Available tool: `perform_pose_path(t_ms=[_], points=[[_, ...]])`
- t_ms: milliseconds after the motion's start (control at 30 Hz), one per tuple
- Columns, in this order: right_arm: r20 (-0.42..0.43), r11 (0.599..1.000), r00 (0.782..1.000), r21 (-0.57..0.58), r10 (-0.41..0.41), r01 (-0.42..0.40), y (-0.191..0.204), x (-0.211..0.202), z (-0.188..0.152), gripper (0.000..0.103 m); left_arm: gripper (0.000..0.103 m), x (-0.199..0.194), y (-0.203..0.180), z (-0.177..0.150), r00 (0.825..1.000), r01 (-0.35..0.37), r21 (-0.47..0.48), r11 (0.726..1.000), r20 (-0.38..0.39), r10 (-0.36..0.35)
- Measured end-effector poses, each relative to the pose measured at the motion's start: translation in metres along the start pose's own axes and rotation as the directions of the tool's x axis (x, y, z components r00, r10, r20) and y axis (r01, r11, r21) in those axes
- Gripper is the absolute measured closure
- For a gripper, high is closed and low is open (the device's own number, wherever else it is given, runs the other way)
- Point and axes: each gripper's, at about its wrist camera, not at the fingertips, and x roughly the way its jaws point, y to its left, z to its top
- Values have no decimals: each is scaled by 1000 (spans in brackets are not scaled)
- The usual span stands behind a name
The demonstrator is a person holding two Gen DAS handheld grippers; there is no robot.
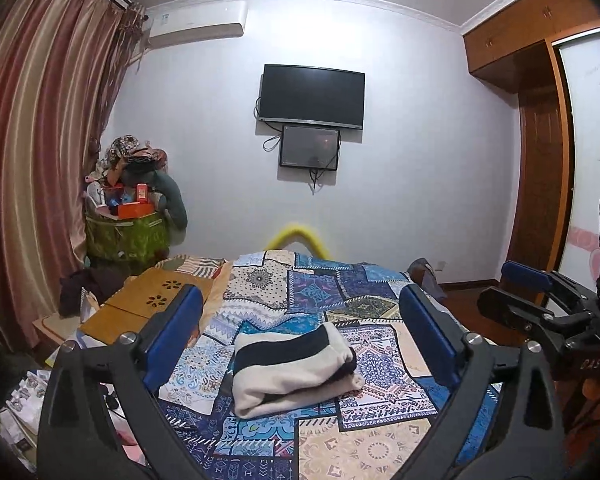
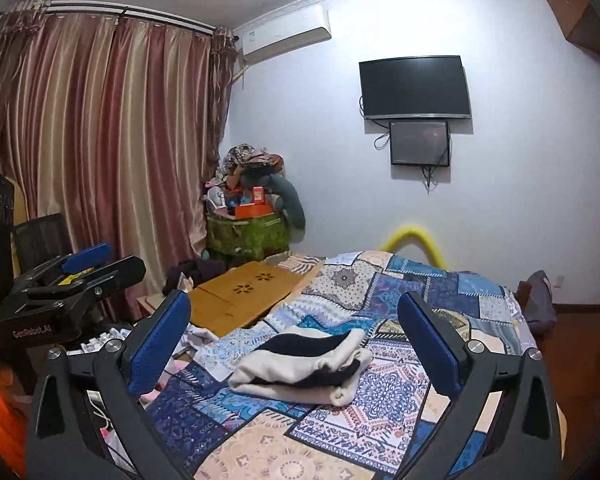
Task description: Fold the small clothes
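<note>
A small cream garment with dark navy stripes [image 1: 294, 364] lies folded in a compact bundle on the patchwork bedspread [image 1: 340, 292]; it also shows in the right wrist view [image 2: 306, 366]. My left gripper [image 1: 300, 320] is open and empty, held above and just short of the bundle. My right gripper [image 2: 294, 324] is open and empty too, held above the bundle. In the left wrist view the right gripper [image 1: 540, 300] shows at the right edge. In the right wrist view the left gripper [image 2: 76, 276] shows at the left edge.
A wooden lap desk [image 1: 144, 300] lies on the bed's left side. A green bag piled with clutter [image 1: 128, 216] stands in the corner by the curtain [image 1: 40, 140]. Loose items lie on the floor at the left [image 1: 20, 400]. A wardrobe [image 1: 540, 160] stands at the right.
</note>
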Motion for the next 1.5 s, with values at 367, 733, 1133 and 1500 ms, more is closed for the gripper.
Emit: perform_pose_path(t_ms=[367, 733, 1133, 1500], points=[[-13, 1000, 1000, 1, -9, 9, 2, 0, -8, 0, 1, 0, -6, -4, 1000, 8, 13, 1000, -4, -8], [-22, 1000, 1000, 7, -18, 18, 2, -1, -9, 0, 1, 5, -4, -7, 1000, 10, 8, 1000, -14, -9], [-24, 1000, 1000, 9, -17, 17, 1, -2, -8, 0, 0, 6, -3, -8, 1000, 12, -1, 1000, -16, -12], [-22, 1000, 1000, 11, -15, 15, 1, -2, -7, 0, 0, 8, -5, -9, 1000, 17, -1, 1000, -21, -17]])
